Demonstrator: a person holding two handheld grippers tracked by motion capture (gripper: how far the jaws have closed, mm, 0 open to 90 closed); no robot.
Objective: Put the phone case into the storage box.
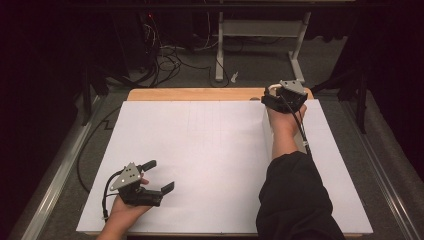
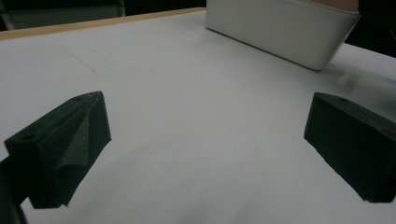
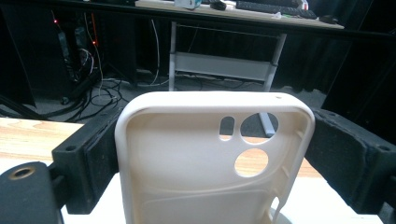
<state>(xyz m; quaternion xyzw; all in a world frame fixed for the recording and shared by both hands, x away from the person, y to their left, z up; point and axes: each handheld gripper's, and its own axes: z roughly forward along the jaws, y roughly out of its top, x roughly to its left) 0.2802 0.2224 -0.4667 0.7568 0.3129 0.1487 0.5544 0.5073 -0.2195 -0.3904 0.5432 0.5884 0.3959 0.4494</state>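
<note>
High view shows my left gripper (image 1: 161,176) low in the lower left of the frame, over the big white sheet (image 1: 210,165) that covers the wooden table (image 1: 195,94). Its two black jaws are spread wide and hold nothing. My left hand (image 1: 125,207) comes in from the bottom edge. My right gripper (image 1: 272,95) is far up in the upper right of the frame, at the back edge of the white sheet, and my arm in a black sleeve (image 1: 295,200) reaches up to it from the bottom. A white box (image 1: 267,131) sits just left of that arm. Left gripper view shows my wide jaws at the lower left and lower right, with bare white sheet between them, and the white box (image 2: 280,28) at the top right. Right gripper view shows a cream phone case (image 3: 212,158) standing up in the middle of the frame. My right jaws press on its two sides and hold it. The case has three holes near its upper right. Behind it, on the dark floor, are cables (image 3: 102,93) and a white table frame (image 3: 224,60).
</note>
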